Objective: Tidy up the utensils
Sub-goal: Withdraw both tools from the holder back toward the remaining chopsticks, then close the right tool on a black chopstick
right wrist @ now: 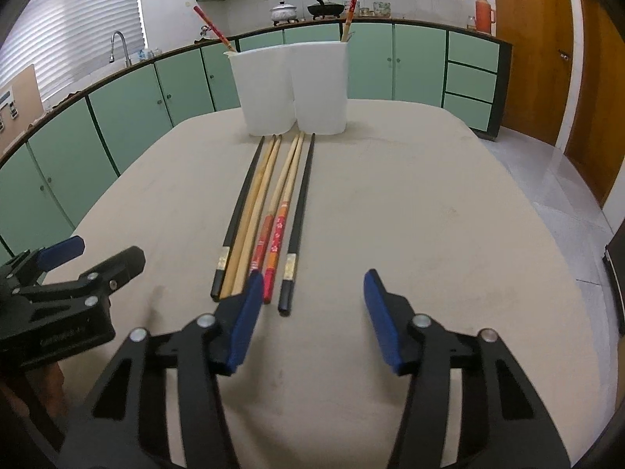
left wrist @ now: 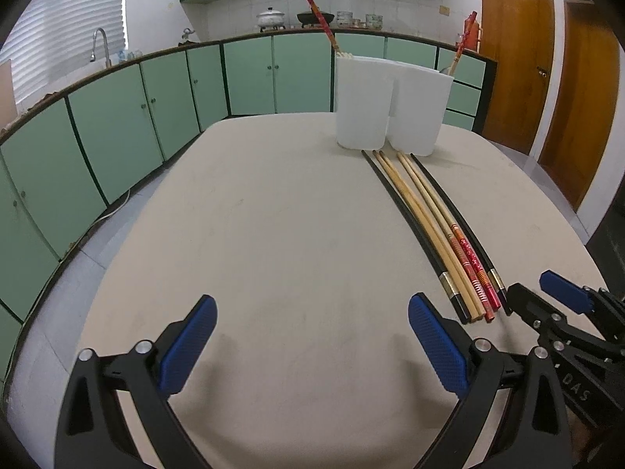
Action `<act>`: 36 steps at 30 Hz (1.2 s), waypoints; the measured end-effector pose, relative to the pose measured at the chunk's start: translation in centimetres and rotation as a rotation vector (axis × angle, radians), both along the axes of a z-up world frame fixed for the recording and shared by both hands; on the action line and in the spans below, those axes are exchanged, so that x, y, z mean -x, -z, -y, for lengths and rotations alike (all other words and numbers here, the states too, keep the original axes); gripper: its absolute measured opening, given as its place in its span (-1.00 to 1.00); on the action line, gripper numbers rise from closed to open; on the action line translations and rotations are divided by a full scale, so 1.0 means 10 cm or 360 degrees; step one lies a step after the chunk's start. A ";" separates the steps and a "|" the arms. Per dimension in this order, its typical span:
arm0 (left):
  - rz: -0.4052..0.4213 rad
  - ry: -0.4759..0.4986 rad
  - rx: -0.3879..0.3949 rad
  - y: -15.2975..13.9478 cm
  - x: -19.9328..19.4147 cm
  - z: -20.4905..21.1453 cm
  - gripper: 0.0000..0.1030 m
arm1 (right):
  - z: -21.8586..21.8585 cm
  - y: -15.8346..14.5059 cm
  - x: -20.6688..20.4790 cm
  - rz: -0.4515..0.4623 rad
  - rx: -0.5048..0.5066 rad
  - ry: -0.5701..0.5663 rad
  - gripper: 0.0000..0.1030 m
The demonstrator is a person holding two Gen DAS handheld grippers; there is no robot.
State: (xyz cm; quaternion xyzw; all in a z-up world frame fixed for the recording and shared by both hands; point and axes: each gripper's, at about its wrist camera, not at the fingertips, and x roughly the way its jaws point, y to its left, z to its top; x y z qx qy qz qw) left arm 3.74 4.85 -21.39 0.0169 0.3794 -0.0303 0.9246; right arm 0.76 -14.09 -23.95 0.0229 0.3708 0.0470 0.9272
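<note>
Several chopsticks (right wrist: 269, 211) lie side by side on the beige table (right wrist: 429, 215): two black, two plain wooden, two with red patterned ends. They also show in the left wrist view (left wrist: 437, 230). Two white cups (right wrist: 291, 90) stand at their far tips, each with one red-patterned chopstick (right wrist: 353, 0) upright in it. My right gripper (right wrist: 312, 312) is open and empty just above the near ends of the chopsticks. My left gripper (left wrist: 312, 344) is open and empty to the left of the chopsticks, over bare table.
Green cabinets (left wrist: 117, 125) and a counter with a sink tap (left wrist: 99, 45) and pots run behind the table. Wooden doors (left wrist: 519, 58) stand at the right. The table's near and side edges drop to a tiled floor.
</note>
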 end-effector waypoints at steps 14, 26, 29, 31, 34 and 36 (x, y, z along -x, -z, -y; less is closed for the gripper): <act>0.0000 0.0017 0.0045 0.01 -0.01 0.03 0.86 | -0.11 0.07 -0.06 -0.0077 0.0090 -0.0031 -0.43; -0.0010 0.0092 0.0033 0.00 0.00 0.25 0.86 | 0.01 0.05 -0.09 -0.0098 0.0039 -0.0049 -0.89; -0.0024 0.0099 0.0039 0.03 -0.01 0.30 0.86 | 0.15 0.04 -0.08 -0.0101 -0.0001 -0.0026 -0.89; -0.0046 0.0105 0.0064 0.05 -0.03 0.35 0.86 | 0.24 0.03 -0.07 -0.0097 -0.0013 -0.0002 -0.89; -0.0077 0.0115 0.0089 0.08 -0.07 0.44 0.86 | 0.37 0.03 -0.08 -0.0092 -0.0033 0.0040 -0.89; -0.0085 0.0115 0.0080 0.10 -0.07 0.47 0.86 | 0.41 0.03 -0.08 -0.0090 -0.0047 0.0053 -0.89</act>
